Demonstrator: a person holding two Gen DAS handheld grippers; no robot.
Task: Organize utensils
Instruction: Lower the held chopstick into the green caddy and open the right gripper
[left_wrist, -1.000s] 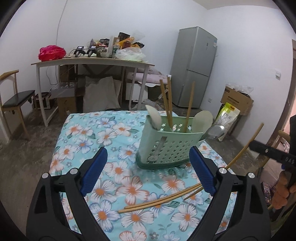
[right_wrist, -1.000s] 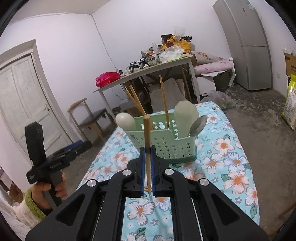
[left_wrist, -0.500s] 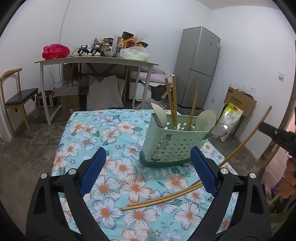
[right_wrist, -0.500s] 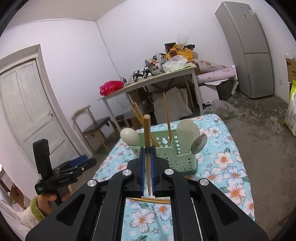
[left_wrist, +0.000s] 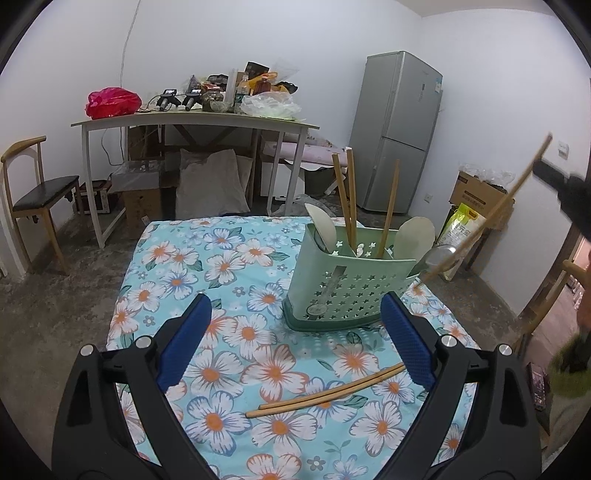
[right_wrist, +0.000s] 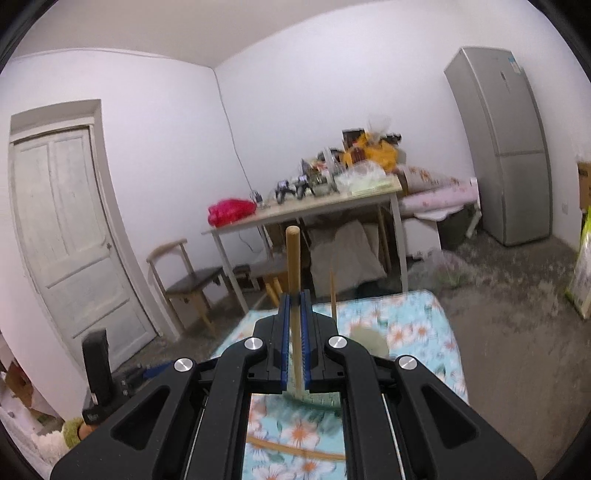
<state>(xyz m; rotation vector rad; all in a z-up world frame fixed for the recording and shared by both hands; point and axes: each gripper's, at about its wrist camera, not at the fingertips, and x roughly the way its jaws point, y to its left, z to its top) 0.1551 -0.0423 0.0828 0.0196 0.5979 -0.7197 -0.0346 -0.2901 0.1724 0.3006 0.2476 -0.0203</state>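
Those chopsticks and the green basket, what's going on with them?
A person is sorting utensils with two hand-held grippers. The right gripper has its jaws shut on one chopstick, held in the air beside the green utensil basket. Two more chopsticks lie on the floral tablecloth. The left gripper hovers open and empty.

Both wrist cameras look forward over their own fingers, close above the flowered table (left_wrist: 173, 258), sharing the desk (left_wrist: 192, 120) and fridge (right_wrist: 506, 147).

Pale green caddy (left_wrist: 351, 288); turquoise tablecloth (left_wrist: 207, 280), orange-centred white flowers.
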